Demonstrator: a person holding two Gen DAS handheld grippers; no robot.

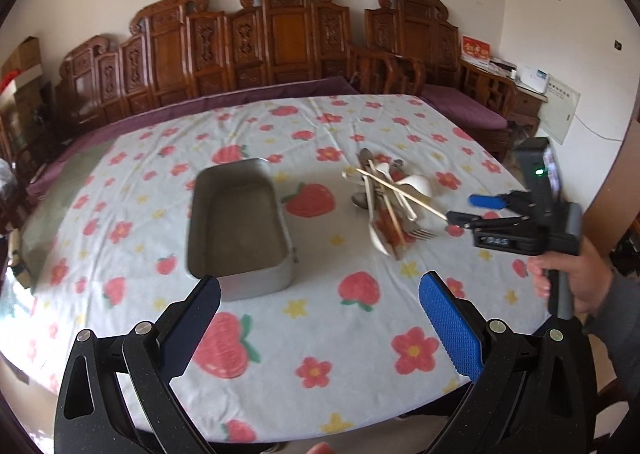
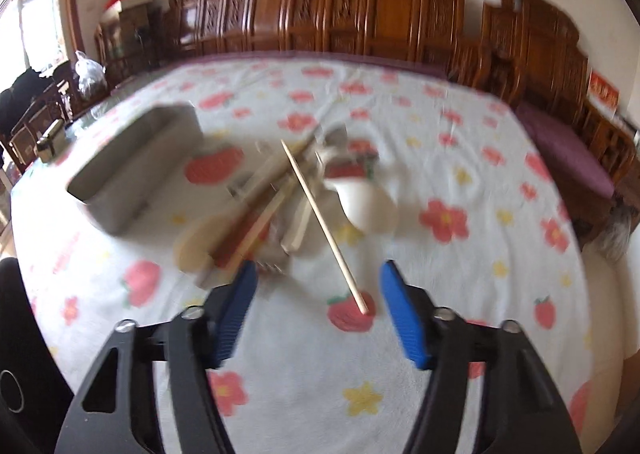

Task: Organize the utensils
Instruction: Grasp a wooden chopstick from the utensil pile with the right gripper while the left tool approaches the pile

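A pile of utensils (image 1: 390,202) lies right of centre on the table: wooden chopsticks, white spoons, a metal fork and spoons. A grey metal tray (image 1: 240,226) stands empty to its left. My left gripper (image 1: 320,302) is open, hovering low in front of the tray. My right gripper (image 1: 466,210) is open at the pile's right edge, near the end of one chopstick (image 1: 400,194). In the blurred right wrist view the chopstick (image 2: 324,226) points between my open fingers (image 2: 316,278), with the pile (image 2: 272,206) and tray (image 2: 136,170) beyond.
The round table (image 1: 360,354) has a white cloth printed with strawberries and flowers. Carved wooden benches (image 1: 280,42) with purple cushions line the far side. A small metal box (image 2: 50,144) sits at the table's far left edge.
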